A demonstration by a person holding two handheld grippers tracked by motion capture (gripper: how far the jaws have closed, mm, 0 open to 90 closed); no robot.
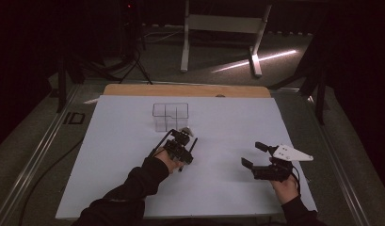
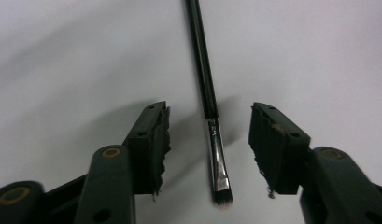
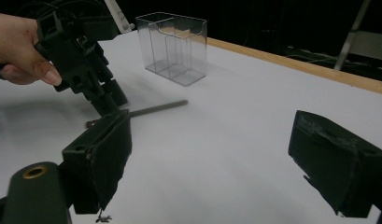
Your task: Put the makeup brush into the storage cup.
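Seemingly empty clear compartmented box (image 1: 170,116), brush (image 2: 208,93) between left gripper (image 2: 209,135) pads

The worktop (image 1: 133,89) has a wooden far edge and is covered by a white sheet (image 1: 228,122). A clear plastic organizer (image 1: 170,116) with several compartments stands upright on the sheet toward the far side. A black-handled brush (image 2: 208,93) with a metal ferrule lies flat on the sheet, nearer than the organizer.

Brush (image 2: 208,88): black handle, silver ferrule, dark bristle tip. Left gripper (image 2: 209,140), right gripper (image 3: 216,158): black, brass-coloured rivets. Organiser (image 1: 170,116), upper centre: clear. Table cover (image 1: 228,122): white; board edge (image 1: 185,90): tan.
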